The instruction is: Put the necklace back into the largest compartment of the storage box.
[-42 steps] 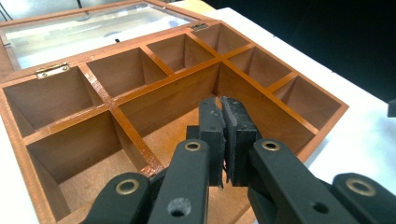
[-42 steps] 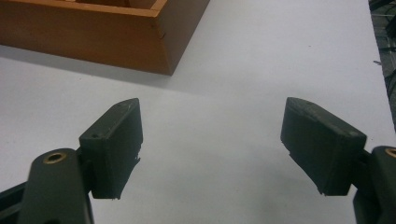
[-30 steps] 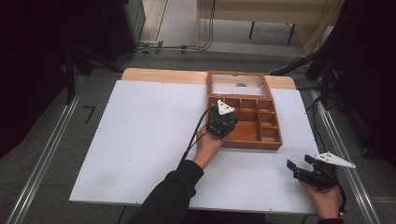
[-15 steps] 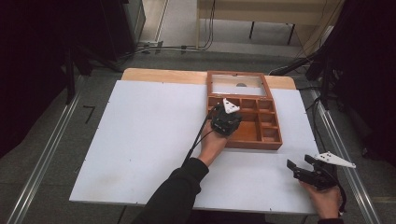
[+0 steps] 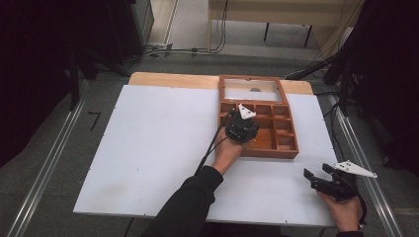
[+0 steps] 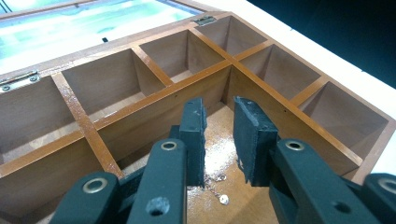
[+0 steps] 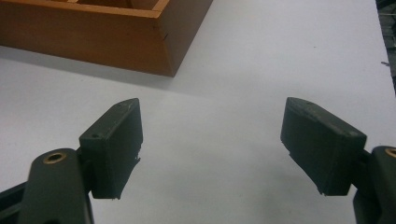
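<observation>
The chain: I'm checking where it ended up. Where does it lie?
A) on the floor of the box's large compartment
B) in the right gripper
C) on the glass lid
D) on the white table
A: the chain lies on the compartment floor of the box, below the left gripper.

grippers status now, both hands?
Left gripper: jaws just opened slightly, nothing between them, over the small chain in the wooden box.
Right gripper: open, empty.
</observation>
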